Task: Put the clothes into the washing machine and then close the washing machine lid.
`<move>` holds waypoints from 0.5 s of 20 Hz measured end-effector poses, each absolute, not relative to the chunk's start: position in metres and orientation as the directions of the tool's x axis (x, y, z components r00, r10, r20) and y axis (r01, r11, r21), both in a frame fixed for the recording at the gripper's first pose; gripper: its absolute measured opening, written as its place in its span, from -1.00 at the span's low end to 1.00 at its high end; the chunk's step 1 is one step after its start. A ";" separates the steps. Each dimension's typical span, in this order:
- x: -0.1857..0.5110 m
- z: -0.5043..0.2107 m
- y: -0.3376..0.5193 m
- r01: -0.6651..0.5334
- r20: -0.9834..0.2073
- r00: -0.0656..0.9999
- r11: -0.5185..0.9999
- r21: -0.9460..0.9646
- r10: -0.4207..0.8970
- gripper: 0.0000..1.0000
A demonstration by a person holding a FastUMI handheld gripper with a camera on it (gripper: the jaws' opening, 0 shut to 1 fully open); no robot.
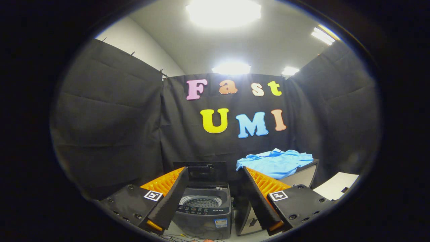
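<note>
**Gripper wide open, washer ahead, blue garment off to the side**

Your gripper (215,174) hangs in the air with its two fingers (174,196) spread far apart, and nothing is held between them. Through the gap you look straight at a small top-loading washing machine (205,215), which stands on the floor just ahead of the fingers. Its lid (200,173) is raised upright at the back, so the drum (201,202) lies exposed, and you can see the perforated metal base inside it. A control strip runs along the machine's front edge, with a sticker on the front panel beneath.

The clothes are a crumpled light-blue garment (276,163). It rests on top of a box-shaped stand (304,174) just beside the washing machine, on the side of your right finger and partly behind that finger's tip. The garment is apart from both fingers and outside the drum.

Further out on that side lies a pale flat board (337,185). Some cables trail on the floor before the machine.
</note>
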State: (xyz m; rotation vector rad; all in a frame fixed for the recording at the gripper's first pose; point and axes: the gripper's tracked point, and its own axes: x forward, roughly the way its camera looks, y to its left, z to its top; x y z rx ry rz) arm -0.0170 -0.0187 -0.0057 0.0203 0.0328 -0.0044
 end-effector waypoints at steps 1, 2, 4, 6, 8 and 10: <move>-0.017 -0.006 -0.019 0.000 -0.033 0.999 1.000 0.016 0.000 0.98; -0.017 -0.005 -0.018 -0.005 -0.030 1.000 1.000 0.012 0.005 0.98; -0.019 -0.002 -0.017 -0.014 -0.020 1.000 1.000 0.004 0.014 0.98; -0.021 -0.002 -0.017 -0.018 -0.016 1.000 1.000 0.003 0.018 0.98; -0.023 -0.001 -0.019 -0.019 -0.013 1.000 1.000 0.006 0.019 0.98; -0.024 0.000 -0.024 -0.019 -0.011 1.000 1.000 0.005 0.019 0.98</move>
